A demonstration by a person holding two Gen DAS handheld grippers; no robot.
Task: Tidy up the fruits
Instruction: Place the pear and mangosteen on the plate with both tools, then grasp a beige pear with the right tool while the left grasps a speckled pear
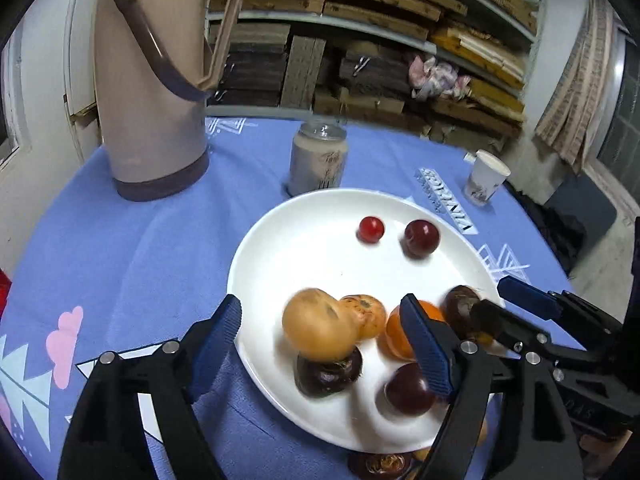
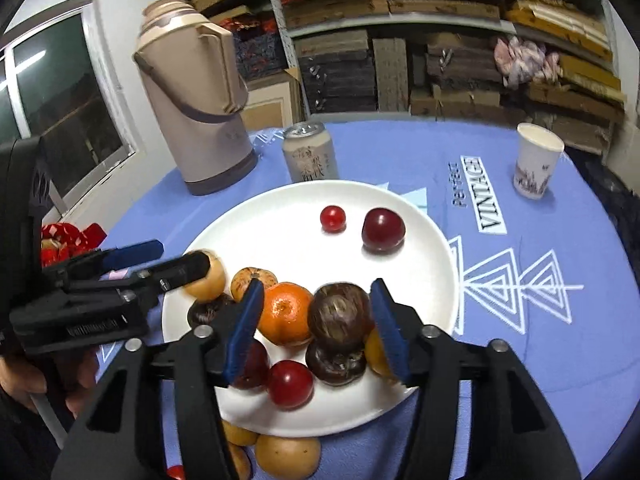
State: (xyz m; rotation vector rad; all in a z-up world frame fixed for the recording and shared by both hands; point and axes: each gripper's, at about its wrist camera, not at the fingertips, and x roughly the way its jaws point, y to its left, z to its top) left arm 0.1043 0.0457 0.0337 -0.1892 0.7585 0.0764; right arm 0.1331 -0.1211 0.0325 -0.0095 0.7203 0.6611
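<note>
While both grippers are hovering low over the near edge of the white plate [image 2: 432, 248], neither is gripping any fruit.

Left gripper [image 1: 320, 344], left wrist view: fingers [image 1: 216, 344] are standing wide, one over the blue cloth at lower left of the frame, the other over the plate. A blurred tan round fruit [image 1: 316, 324] is lying between them on the plate, clear of both pads, resting against a dark chestnut-like fruit [image 1: 328, 376].

Right gripper [image 2: 316, 328], right wrist view: fingers [image 2: 244, 328] are standing part-way apart at lower centre. An orange mandarin [image 2: 286, 312] and a brown round fruit [image 2: 340, 312] are sitting in the gap; whether the right-hand pad is touching the brown fruit cannot be told.

Near rim of the plate: a red plum [image 2: 290, 384] is lying. Off the plate, at the bottom of the frame, a tan fruit [image 2: 288, 456] is lying on the worktop [image 2: 560, 360].

Far half of the plate: a small red fruit [image 2: 333, 219] and a dark red plum [image 2: 383, 229] are lying apart.

Beyond the plate: a drink can [image 2: 310, 152] is standing just behind the rim, a beige thermos jug [image 2: 196, 108] at upper left, a paper cup [image 2: 536, 160] at upper right.
</note>
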